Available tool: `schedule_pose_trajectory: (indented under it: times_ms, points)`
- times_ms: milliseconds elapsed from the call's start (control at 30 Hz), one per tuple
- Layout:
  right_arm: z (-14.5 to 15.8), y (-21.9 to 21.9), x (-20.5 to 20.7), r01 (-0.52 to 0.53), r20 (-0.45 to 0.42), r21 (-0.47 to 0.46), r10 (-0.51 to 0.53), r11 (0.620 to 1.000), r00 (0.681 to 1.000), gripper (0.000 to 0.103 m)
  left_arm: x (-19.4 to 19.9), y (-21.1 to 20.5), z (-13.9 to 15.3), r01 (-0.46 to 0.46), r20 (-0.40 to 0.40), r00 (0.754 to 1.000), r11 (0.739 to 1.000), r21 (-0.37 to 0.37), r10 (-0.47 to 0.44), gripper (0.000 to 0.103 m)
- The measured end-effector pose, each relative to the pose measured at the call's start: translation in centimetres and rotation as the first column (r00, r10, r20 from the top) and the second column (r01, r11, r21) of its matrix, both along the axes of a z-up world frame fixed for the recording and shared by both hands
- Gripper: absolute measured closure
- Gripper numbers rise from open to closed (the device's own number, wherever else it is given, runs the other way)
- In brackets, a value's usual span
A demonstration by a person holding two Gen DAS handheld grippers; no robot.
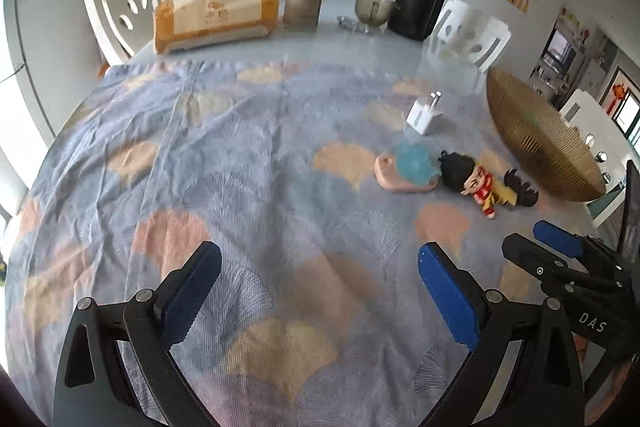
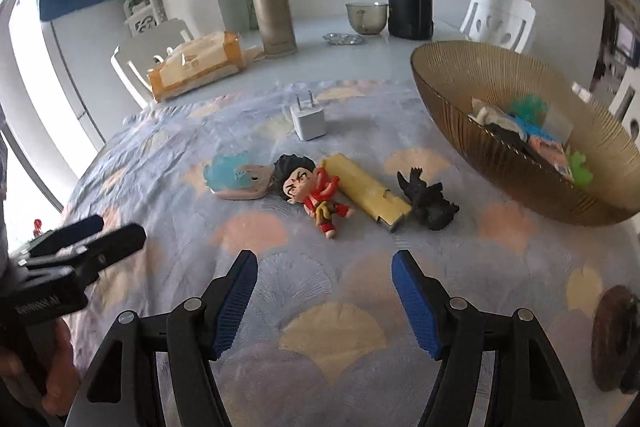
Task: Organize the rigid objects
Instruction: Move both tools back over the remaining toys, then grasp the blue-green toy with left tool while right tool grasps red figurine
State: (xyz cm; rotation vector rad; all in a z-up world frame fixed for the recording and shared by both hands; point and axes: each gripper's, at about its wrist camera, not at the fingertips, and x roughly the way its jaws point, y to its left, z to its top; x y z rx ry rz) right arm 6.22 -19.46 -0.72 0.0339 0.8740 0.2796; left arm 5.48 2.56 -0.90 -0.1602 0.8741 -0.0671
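On the table (image 2: 360,39), over the patterned cloth (image 2: 304,307), the ribbed amber bowl (image 2: 460,83) already holds several small pieces, so the sorting looks partly done. Left outside it, in a loose row just beside the bowl: the yellow box (image 2: 360,183), the white charger plug (image 2: 307,119), the red-and-black figurine (image 2: 316,191), the pink-and-blue toy (image 2: 236,179) and the black creature (image 2: 428,201). The left claw (image 1: 320,279) gapes wide and empty; the right claw (image 2: 324,287) stands partly open, holding nothing.

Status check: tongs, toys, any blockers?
Both tongs, left and right, open, empty. Figurine on cloth, short of bowl. Nothing in the way.
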Motion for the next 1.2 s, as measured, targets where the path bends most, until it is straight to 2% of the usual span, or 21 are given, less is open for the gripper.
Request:
schedule_pose_trajectory:
  times_ms: [100,367,500,633,700,733,800,833,900,967,1000,1033,1067,1133,1167,1200]
  points:
    - [-0.1,0.0,0.2,0.002,-0.009,-0.003,-0.002,1.0,1.0,0.034,0.0,0.0,-0.1,-0.003,-0.009,1.0,1.0,0.0,0.003,0.004]
    - [-0.2,0.1,0.1,0.002,-0.009,-0.015,-0.002,1.0,1.0,0.034,-0.2,-0.6,-0.1,0.0,-0.004,1.0,0.998,0.055,0.0,0.004]
    - [-0.3,-0.9,0.5,0.025,-0.031,0.032,-0.024,0.999,0.999,0.034,-0.2,-1.0,0.1,0.016,0.004,1.0,0.997,0.071,-0.016,0.004]
    - [-0.4,-2.4,0.8,0.059,-0.055,0.105,-0.054,0.993,0.997,0.034,0.4,-2.7,1.7,0.078,0.009,0.997,0.994,0.073,-0.079,0.005]
    - [-0.3,-2.7,0.9,0.066,-0.05,0.128,-0.06,0.99,0.997,0.034,0.9,-4.3,2.9,0.136,0.027,0.99,0.982,0.133,-0.141,0.005]
    - [-0.2,-2.6,0.9,0.062,-0.05,0.129,-0.056,0.99,0.997,0.034,1.5,-5.4,3.3,0.16,0.026,0.985,0.968,0.195,-0.168,0.007]
    - [-0.5,-1.4,1.5,0.007,-0.093,0.07,-0.001,0.998,0.996,0.034,2.8,-6.6,3.3,0.195,0.024,0.978,0.943,0.268,-0.209,0.015]
    - [-0.6,-0.9,1.7,-0.016,-0.116,0.032,0.02,0.999,0.993,0.034,3.7,-6.8,3.0,0.223,0.01,0.972,0.937,0.268,-0.234,0.015]
    - [-0.6,0.3,2.4,-0.074,-0.144,-0.051,0.066,0.996,0.987,0.034,5.1,-7.1,2.5,0.275,-0.015,0.96,0.937,0.216,-0.278,0.015]
    - [-0.7,0.6,3.2,-0.11,-0.151,-0.047,0.102,0.993,0.983,0.038,6.4,-7.1,1.7,0.3,-0.044,0.954,0.938,0.174,-0.297,0.015]
    - [-0.6,0.6,3.7,-0.11,-0.146,-0.057,0.101,0.992,0.984,0.043,6.6,-7.1,1.5,0.298,-0.041,0.954,0.938,0.178,-0.296,0.017]
    - [-0.6,0.7,4.3,-0.114,-0.146,-0.067,0.103,0.991,0.984,0.045,6.9,-7.3,1.3,0.297,-0.036,0.955,0.937,0.183,-0.296,0.023]
    - [-0.6,0.8,4.7,-0.117,-0.144,-0.071,0.105,0.991,0.984,0.046,7.2,-7.3,1.2,0.301,-0.038,0.954,0.937,0.178,-0.299,0.027]
    - [-0.7,1.3,5.6,-0.122,-0.131,-0.082,0.11,0.989,0.985,0.046,7.8,-7.1,0.8,0.307,-0.044,0.952,0.941,0.14,-0.303,0.044]
    - [-0.8,1.5,5.9,-0.122,-0.121,-0.087,0.111,0.989,0.986,0.046,8.0,-7.0,0.7,0.312,-0.045,0.95,0.943,0.119,-0.309,0.045]
    - [-0.8,1.9,6.3,-0.124,-0.109,-0.096,0.114,0.988,0.988,0.046,8.1,-7.0,0.5,0.318,-0.045,0.948,0.942,0.109,-0.315,0.054]
